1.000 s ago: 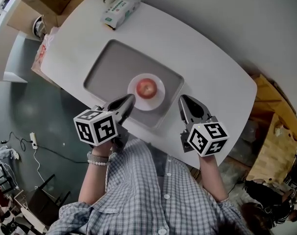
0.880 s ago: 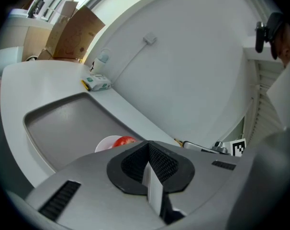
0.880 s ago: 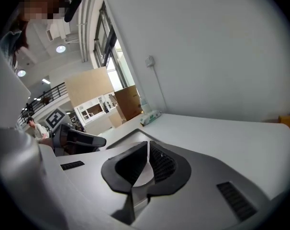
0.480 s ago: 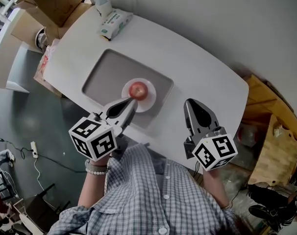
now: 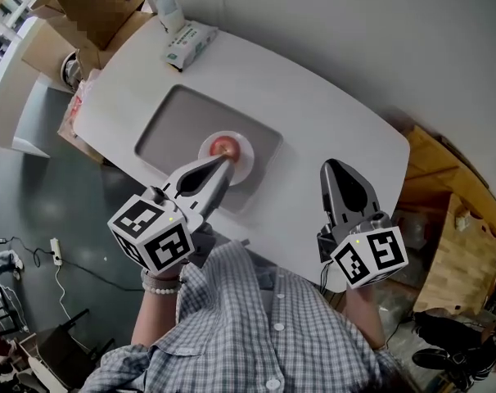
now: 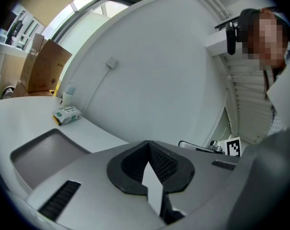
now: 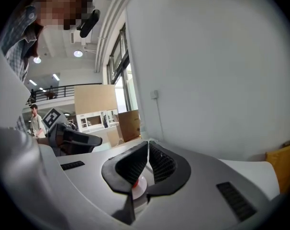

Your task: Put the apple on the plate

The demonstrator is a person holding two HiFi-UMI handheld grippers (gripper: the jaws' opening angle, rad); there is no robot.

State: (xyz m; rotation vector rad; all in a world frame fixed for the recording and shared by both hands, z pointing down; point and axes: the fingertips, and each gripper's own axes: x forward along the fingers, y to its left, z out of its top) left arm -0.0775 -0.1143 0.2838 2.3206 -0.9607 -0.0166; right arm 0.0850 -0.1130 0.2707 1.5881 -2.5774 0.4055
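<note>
White table [image 5: 338, 133]: apple [image 5: 224, 146] on plate [image 5: 245, 157]; wipes pack [image 5: 189, 43], bottle [image 5: 169, 9]

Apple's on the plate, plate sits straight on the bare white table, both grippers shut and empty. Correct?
One thing is off. The plate is not on the bare table. It sits in the grey tray, which lies on the white table, as the head view shows. The rest holds: the apple is on the plate, and the left gripper and right gripper are shut and empty.
</note>
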